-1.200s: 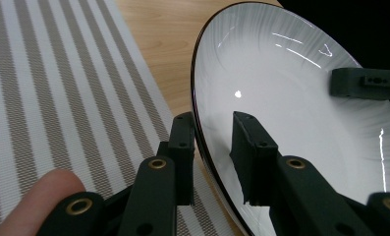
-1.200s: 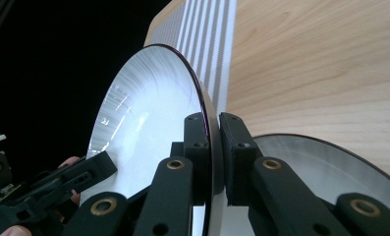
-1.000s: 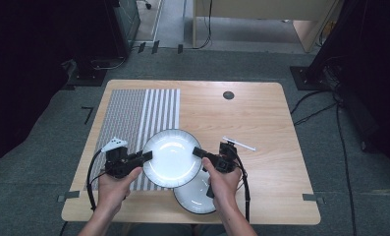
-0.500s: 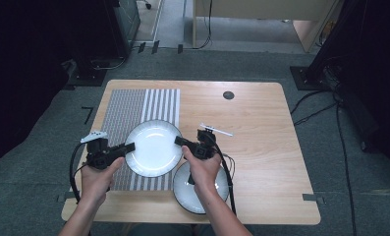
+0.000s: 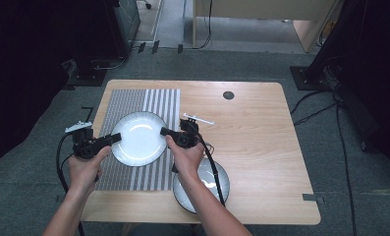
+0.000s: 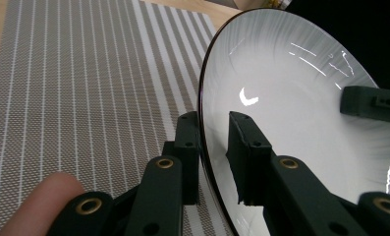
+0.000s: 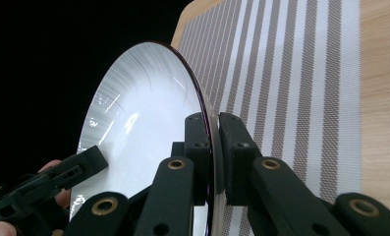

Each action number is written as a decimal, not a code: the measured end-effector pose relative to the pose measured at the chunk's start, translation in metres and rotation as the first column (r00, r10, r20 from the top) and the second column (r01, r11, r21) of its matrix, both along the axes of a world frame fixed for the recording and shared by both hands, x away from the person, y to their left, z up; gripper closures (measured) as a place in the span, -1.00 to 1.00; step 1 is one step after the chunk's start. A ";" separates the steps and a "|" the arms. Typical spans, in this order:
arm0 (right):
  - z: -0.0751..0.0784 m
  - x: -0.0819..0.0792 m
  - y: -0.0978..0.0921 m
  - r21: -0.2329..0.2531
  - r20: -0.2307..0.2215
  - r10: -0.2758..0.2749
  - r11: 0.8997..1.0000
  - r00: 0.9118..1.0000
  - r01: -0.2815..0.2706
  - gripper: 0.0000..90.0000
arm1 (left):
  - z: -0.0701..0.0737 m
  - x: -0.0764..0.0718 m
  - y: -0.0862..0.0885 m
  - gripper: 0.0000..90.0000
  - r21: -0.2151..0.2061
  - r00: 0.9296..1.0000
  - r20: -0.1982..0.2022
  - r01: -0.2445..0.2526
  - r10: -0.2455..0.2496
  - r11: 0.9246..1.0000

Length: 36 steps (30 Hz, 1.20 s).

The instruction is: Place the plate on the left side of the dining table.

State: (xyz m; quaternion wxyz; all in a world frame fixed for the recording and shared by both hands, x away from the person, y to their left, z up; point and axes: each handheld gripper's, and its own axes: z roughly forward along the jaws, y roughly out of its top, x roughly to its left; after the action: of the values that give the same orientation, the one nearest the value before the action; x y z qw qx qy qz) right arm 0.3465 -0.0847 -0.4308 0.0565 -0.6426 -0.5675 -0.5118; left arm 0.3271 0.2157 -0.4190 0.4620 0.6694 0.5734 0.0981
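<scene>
While two plates are in the room, one of them, the lower plate (image 5: 202, 186), lies flat on the bare wood near the front edge of the table (image 5: 261, 147), partly under the person's right forearm. The other, the white plate (image 5: 139, 138), is held up over the striped mat (image 5: 133, 105) by both hands at once.

The left tongs (image 5: 115, 138) grip the white plate's left rim: in the left gripper view the rim (image 6: 205, 123) sits edge-on between the two black jaws, which are closed down to the thickness of the plate. The right tongs (image 5: 165, 132) pinch the opposite rim the same way; in the right gripper view the jaws press the thin edge (image 7: 209, 128) from both sides, with the striped mat (image 7: 291, 83) behind.

So I count two tongs, two hands, two plates and one mat. The mat covers the left part of the table, its left half finely woven grey, its right half in broader white stripes.

Farther back, one small dark round fitting (image 5: 228, 95) is set into the wood near the far edge, well apart from everything else.
</scene>
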 end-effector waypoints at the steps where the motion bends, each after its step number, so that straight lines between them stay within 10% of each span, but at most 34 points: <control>1: -0.001 0.002 0.002 -0.003 0.000 0.002 1.000 1.000 -0.002 0.87 | -0.001 0.002 0.002 0.68 -0.002 1.000 -0.003 -0.006 0.006 1.000; 18: -0.030 0.052 0.033 0.002 -0.101 0.053 0.999 0.993 -0.053 0.87 | -0.030 0.044 0.027 0.72 -0.011 0.991 -0.075 -0.111 0.110 0.994; 36: -0.073 0.095 0.030 -0.013 -0.175 0.021 1.000 0.984 -0.024 0.87 | -0.072 0.088 0.017 0.74 -0.003 0.976 -0.156 -0.153 0.151 0.988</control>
State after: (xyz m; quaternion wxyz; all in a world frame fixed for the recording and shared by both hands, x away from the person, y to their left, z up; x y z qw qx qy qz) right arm 0.4414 -0.0550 -0.5040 0.1070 -0.6791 -0.5714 -0.4482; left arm 0.4150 0.2330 -0.4910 0.4121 0.6257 0.6578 0.0766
